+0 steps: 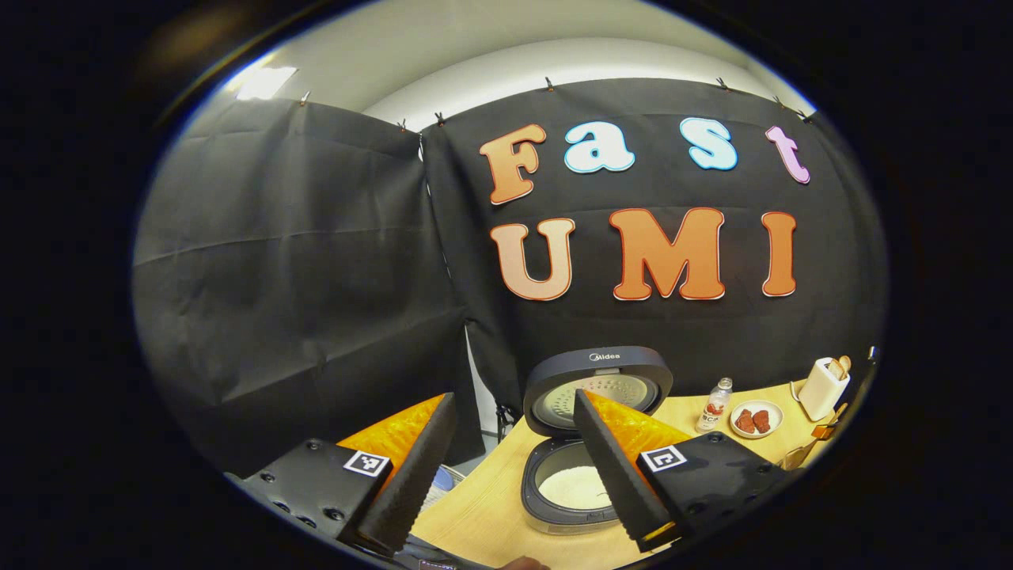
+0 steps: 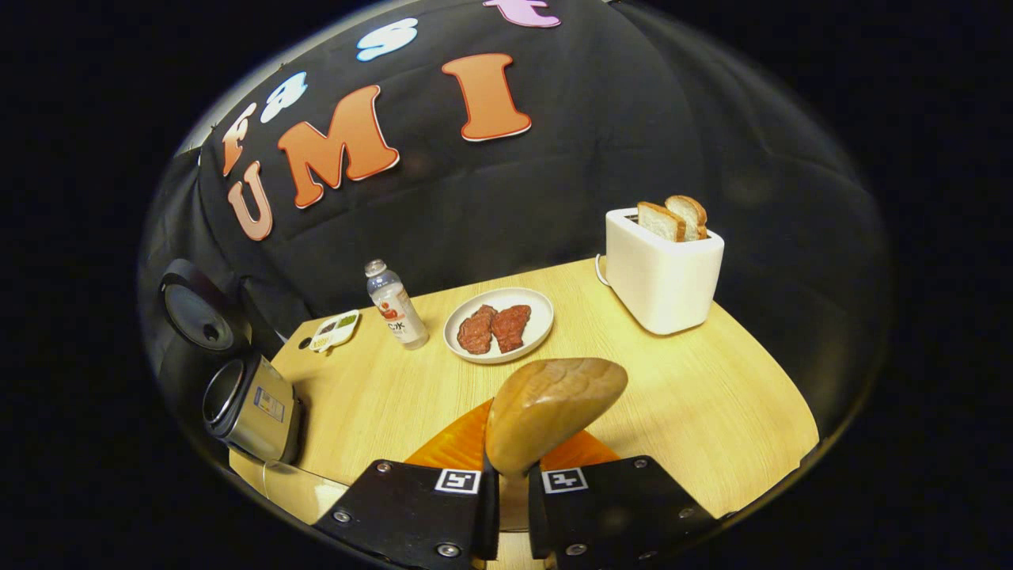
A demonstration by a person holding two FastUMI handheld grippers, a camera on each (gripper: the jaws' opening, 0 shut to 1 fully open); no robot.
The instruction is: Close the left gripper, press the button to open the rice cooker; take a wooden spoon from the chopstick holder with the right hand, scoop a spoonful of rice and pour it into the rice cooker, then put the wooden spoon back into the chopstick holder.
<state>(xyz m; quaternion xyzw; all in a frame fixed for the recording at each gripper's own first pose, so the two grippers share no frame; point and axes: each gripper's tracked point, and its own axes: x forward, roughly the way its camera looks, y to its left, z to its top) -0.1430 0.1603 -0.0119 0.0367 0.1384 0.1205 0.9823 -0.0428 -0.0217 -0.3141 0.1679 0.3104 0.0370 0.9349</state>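
The rice cooker [image 1: 554, 507] stands open on the wooden table, its lid [image 1: 597, 380] tipped up and white rice [image 1: 578, 487] in the pot. My left gripper [image 1: 514, 398] hovers in front of it, open, with nothing between the fingers. In the right gripper view the cooker [image 2: 253, 408] sits at the far left with its lid [image 2: 194, 309] raised. My right gripper [image 2: 510, 469] is shut on the handle of the wooden spoon [image 2: 554, 412], whose bowl rises just ahead of the fingers, above the table. I see no rice on the side of the bowl that faces me.
A plate of meat [image 2: 542, 305], a small bottle [image 2: 396, 305] and a little sauce dish [image 2: 334, 331] stand toward the back of the table [image 2: 696, 396]. A white toaster [image 2: 661, 269] with two bread slices is at the back right. The black cloth wall hangs close behind.
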